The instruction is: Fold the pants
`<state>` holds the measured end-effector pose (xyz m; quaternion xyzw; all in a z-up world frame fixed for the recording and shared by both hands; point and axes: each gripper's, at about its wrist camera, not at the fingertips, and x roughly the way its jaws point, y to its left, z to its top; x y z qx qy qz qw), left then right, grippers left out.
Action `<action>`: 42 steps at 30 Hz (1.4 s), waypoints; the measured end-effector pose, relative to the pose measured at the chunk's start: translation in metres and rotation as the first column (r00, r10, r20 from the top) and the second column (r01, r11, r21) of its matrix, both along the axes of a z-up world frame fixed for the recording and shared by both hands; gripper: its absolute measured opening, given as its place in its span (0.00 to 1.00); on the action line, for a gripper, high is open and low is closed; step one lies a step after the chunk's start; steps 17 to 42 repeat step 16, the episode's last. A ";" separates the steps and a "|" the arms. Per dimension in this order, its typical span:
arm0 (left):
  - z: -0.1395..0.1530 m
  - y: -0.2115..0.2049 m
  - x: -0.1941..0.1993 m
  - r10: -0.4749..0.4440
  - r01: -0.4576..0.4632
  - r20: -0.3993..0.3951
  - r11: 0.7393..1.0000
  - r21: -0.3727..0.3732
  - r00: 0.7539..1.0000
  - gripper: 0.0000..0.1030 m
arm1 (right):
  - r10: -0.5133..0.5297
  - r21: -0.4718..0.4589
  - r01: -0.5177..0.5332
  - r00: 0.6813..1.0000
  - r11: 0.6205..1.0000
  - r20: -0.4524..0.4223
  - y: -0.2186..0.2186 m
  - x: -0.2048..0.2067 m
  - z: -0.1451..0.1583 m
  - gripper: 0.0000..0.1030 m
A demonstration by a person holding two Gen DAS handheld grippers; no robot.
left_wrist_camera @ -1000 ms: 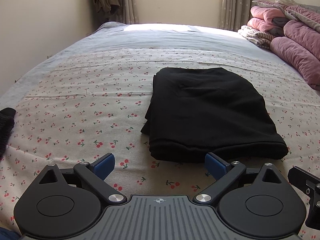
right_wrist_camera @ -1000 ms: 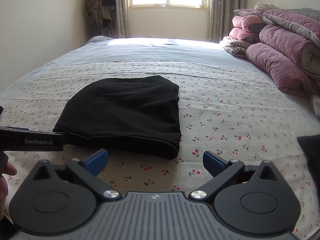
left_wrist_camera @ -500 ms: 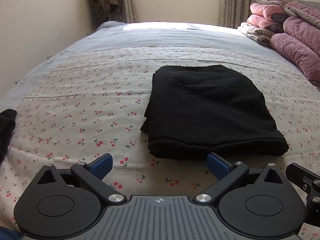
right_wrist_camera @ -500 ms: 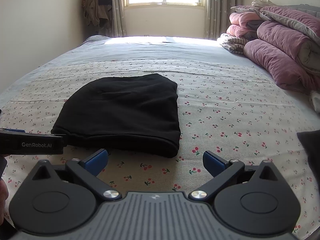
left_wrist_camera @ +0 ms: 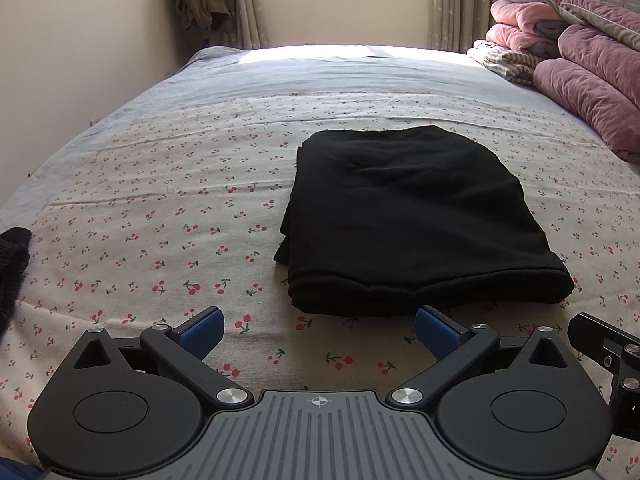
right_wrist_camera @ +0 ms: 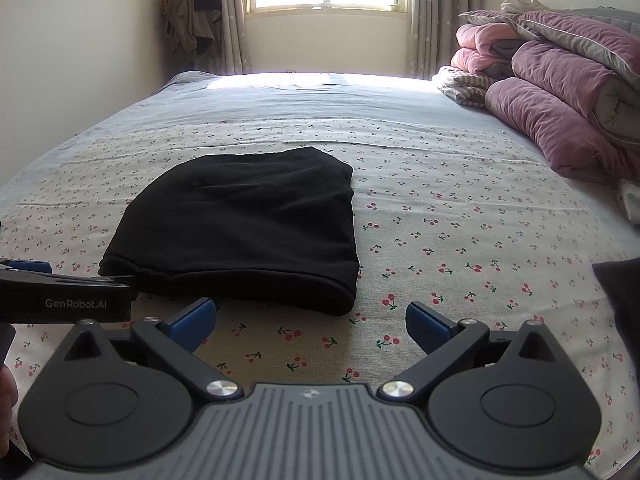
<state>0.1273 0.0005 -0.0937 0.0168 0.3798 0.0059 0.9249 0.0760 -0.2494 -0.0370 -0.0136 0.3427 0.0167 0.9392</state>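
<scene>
The black pants point(left_wrist_camera: 408, 220) lie folded into a compact rectangle on the cherry-print bed sheet point(left_wrist_camera: 160, 240); they also show in the right wrist view point(right_wrist_camera: 248, 224). My left gripper point(left_wrist_camera: 320, 332) is open and empty, just short of the bundle's near edge. My right gripper point(right_wrist_camera: 310, 326) is open and empty, in front of the bundle's near right corner. The left gripper's body point(right_wrist_camera: 64, 300) shows at the left edge of the right wrist view. Part of the right gripper point(left_wrist_camera: 608, 352) shows at the right edge of the left wrist view.
A pile of pink and mauve quilts point(right_wrist_camera: 560, 92) is stacked at the bed's right side. Another dark garment point(left_wrist_camera: 12, 264) lies at the left edge, and dark cloth point(right_wrist_camera: 620, 300) at the right edge. Clothes point(right_wrist_camera: 188, 20) hang in the far left corner by the window.
Both grippers have drawn back slightly and tilted up; the pants sit a little farther off. Both stay open and the pants have not moved.
</scene>
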 end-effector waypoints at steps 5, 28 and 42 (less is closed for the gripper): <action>0.000 -0.001 -0.001 -0.008 0.008 0.001 1.000 0.007 1.000 1.00 | 0.004 -0.001 -0.004 1.000 1.000 0.001 0.000 0.000 0.000 0.88; 0.000 -0.005 -0.002 -0.006 0.006 0.007 1.000 0.020 1.000 1.00 | -0.005 -0.006 0.005 1.000 1.000 0.002 -0.002 0.000 0.000 0.88; 0.000 -0.005 -0.002 -0.006 0.006 0.007 1.000 0.020 1.000 1.00 | -0.005 -0.006 0.005 1.000 1.000 0.002 -0.002 0.000 0.000 0.88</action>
